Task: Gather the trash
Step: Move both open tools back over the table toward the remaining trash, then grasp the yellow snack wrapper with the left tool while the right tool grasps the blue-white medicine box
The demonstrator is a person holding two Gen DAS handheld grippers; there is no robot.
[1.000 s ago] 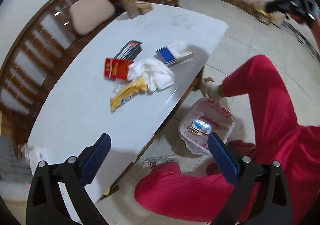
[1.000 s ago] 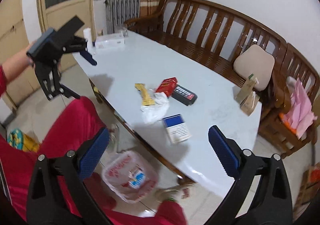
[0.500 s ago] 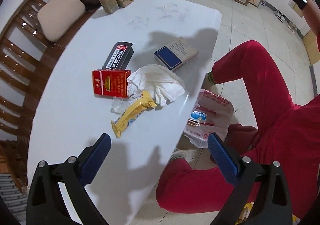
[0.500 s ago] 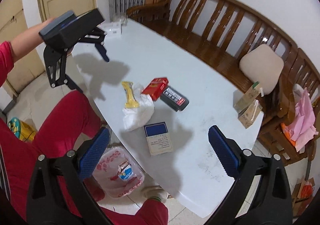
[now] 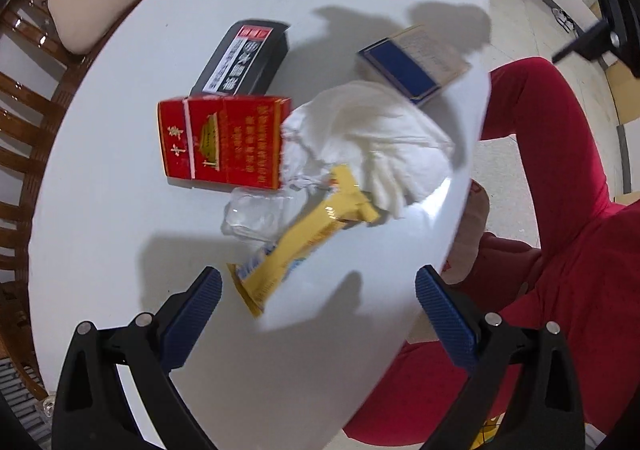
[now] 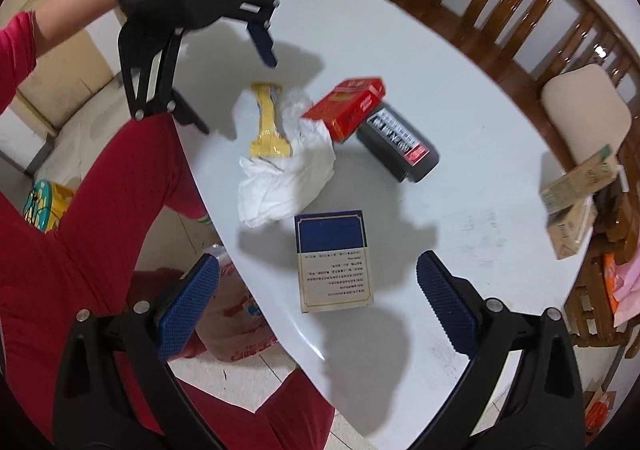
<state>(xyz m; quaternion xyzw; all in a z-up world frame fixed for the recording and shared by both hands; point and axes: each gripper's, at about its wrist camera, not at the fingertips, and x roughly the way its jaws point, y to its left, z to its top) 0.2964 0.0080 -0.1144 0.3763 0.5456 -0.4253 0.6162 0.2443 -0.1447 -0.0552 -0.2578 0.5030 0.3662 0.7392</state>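
Jaws released on both your grippers — left gripper (image 5: 316, 292) hovers over the yellow wrapper (image 5: 304, 238), right gripper (image 6: 318, 286) over the blue box (image 6: 334, 260) — both on the counter (image 5: 120, 210).

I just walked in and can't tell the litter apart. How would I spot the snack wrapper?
On the white table, find the heap of litter near the edge by the person's red trousers. The yellow snack wrapper lies partly across the crumpled white tissue: long, thin and flat, unlike the boxes nearby.
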